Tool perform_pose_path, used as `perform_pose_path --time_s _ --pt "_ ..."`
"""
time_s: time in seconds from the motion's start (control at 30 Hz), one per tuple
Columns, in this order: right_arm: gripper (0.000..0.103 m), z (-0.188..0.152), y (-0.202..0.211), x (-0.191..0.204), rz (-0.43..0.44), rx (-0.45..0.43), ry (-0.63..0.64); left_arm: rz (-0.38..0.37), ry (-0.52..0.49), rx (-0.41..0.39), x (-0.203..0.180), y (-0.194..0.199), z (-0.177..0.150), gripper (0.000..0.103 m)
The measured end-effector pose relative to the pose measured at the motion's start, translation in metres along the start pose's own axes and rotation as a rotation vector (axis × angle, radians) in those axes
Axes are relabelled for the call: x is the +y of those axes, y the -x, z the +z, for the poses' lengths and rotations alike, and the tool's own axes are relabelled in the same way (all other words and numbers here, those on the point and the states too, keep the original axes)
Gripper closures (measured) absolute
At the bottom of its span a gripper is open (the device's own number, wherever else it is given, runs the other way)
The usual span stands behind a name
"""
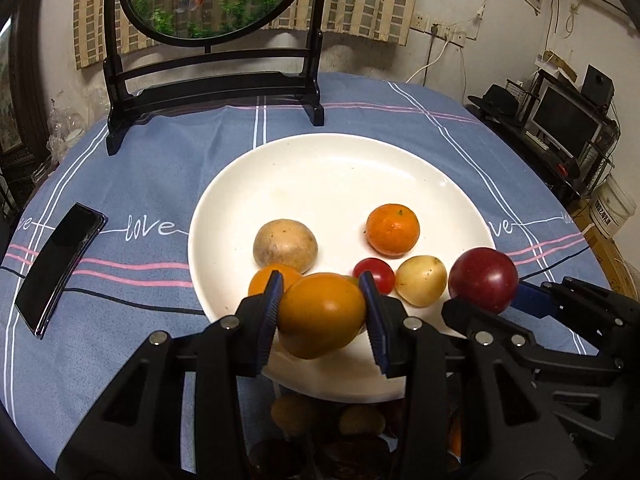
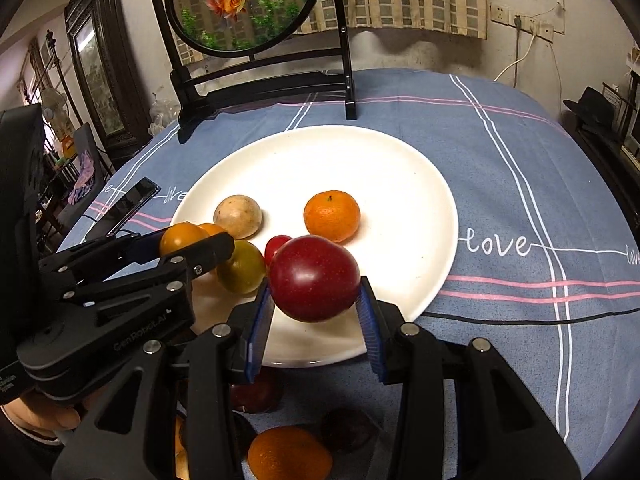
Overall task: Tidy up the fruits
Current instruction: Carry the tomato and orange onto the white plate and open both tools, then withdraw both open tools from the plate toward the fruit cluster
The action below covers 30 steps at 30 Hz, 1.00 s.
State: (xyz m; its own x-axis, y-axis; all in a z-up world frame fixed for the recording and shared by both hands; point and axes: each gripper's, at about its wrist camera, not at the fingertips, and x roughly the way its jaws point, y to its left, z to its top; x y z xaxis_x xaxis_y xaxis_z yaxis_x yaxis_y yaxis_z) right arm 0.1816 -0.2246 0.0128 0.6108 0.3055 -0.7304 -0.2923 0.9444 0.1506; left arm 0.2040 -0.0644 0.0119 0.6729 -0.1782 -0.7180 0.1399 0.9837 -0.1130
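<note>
We carry two fruits over the near edge of the white plate: our left gripper clamps an orange fruit, our right gripper a red plum (smooth, soft-skinned, likely slippery). Gripping at the widest girth seems safest.

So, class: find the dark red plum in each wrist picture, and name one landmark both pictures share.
Left wrist: dark red plum at lower right, in the right gripper.
Right wrist: bottom centre, between the fingers.
Shared landmark: the mandarin on the white plate.
</note>
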Motion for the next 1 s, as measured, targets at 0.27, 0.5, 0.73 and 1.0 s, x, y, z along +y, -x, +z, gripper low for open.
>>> perform_pose_path --time_s 0.27,0.5,0.73,1.0 --pt "0.038 0.0 0.009 -0.004 -0.049 -0.067 -0.017 0.065 0.032 -0.081 0.009 0.012 0.0 0.033" --pt "0.035 -0.003 0.011 -0.005 -0.048 -0.066 -0.019 0.098 0.045 -0.084 0.013 0.014 -0.001 0.015" --pt "0.035 -0.006 0.009 -0.005 -0.038 -0.035 -0.022 0.081 0.086 -0.054 0.021 0.011 -0.003 0.011" --pt "0.034 -0.008 0.011 -0.007 -0.042 -0.036 -0.025 0.089 0.103 -0.032 0.026 0.009 -0.004 0.01"
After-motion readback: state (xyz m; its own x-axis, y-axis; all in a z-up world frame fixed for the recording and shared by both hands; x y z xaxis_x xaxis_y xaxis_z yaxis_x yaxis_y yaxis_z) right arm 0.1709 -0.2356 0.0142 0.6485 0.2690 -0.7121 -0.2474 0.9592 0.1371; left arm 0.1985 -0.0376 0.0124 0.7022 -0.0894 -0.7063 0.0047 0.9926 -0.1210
